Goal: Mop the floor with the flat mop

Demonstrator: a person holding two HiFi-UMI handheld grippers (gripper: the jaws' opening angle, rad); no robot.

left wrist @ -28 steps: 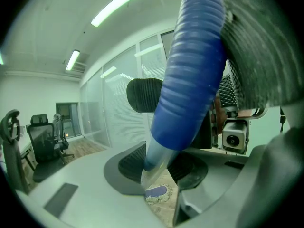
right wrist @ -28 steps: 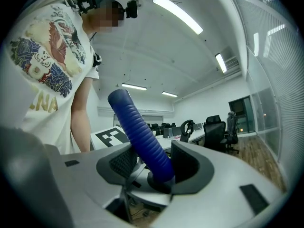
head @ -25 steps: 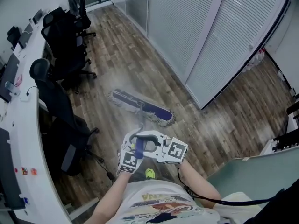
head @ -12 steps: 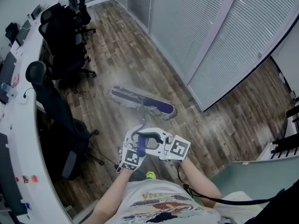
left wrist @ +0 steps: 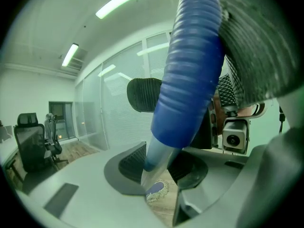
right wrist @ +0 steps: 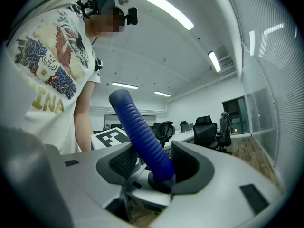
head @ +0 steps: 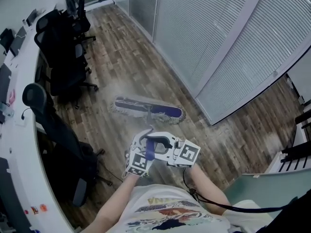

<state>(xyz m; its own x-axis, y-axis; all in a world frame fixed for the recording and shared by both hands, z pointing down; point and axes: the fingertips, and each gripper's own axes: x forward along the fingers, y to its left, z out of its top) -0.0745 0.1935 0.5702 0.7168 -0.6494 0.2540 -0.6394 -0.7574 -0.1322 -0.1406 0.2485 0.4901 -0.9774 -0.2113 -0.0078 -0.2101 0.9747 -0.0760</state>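
Note:
The flat mop head [head: 148,109], purple with a pale fringe, lies flat on the wood floor ahead of me. Its thin pole rises back to a blue ribbed grip [head: 149,151] held between both grippers. My left gripper [head: 140,155] is shut on the handle, the pole passing between its pads [left wrist: 134,161] with the mop head [left wrist: 156,192] visible below. My right gripper [head: 165,149] is shut on the blue grip [right wrist: 142,137], which stands slanted between its pads [right wrist: 185,161]. The two grippers face each other, close to my chest.
Black office chairs [head: 60,47] line a white curved desk [head: 22,144] along the left. A glass partition with blinds [head: 218,42] runs along the right. Wood floor [head: 126,67] stretches ahead between them. A black cable [head: 214,205] trails from my right gripper.
The mop head has swung from a slant to lying nearly level across the picture. Both grippers have travelled with the handle, and the chairs and desk have shifted in view.

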